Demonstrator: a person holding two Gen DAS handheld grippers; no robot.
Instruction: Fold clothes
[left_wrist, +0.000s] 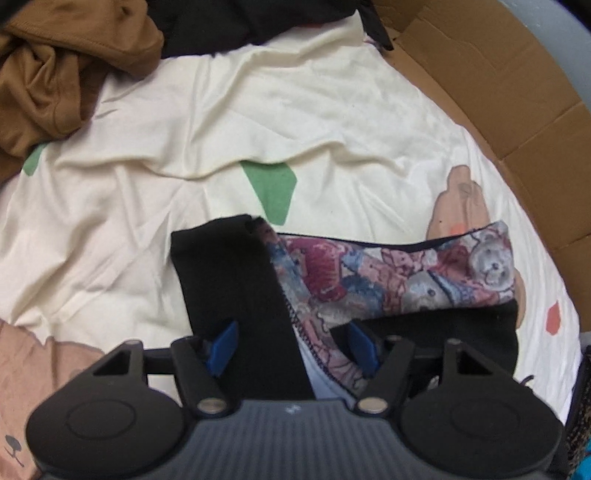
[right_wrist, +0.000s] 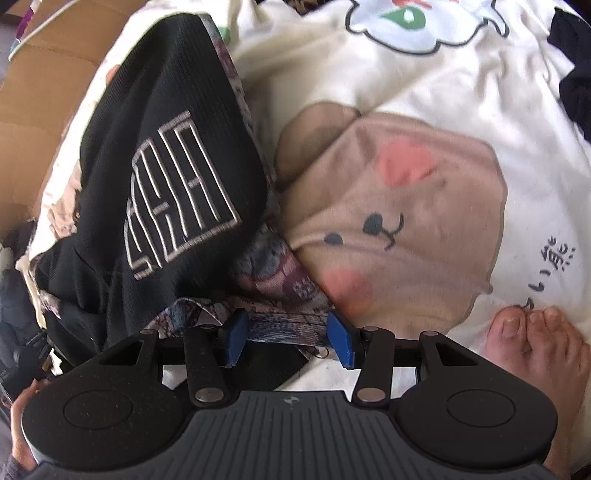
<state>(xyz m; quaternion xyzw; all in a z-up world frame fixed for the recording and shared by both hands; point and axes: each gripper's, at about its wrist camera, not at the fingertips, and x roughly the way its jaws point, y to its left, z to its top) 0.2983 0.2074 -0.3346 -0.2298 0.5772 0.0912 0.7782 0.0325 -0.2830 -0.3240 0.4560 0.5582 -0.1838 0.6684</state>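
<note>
both tongs are spread: the left gripper (left_wrist: 291, 347) around the black shorts (left_wrist: 229, 280), the right gripper (right_wrist: 290, 338) around their flowered lining (right_wrist: 284, 321), at 6 o'clock on the cream sheet (left_wrist: 221, 122).

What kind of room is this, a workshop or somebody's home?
Most likely a home, probably a bed or floor bedding. Clothes lie on a cream cartoon-bear sheet, a brown garment is heaped at one corner, flattened cardboard edges the sheet, and a bare foot rests on it.
</note>
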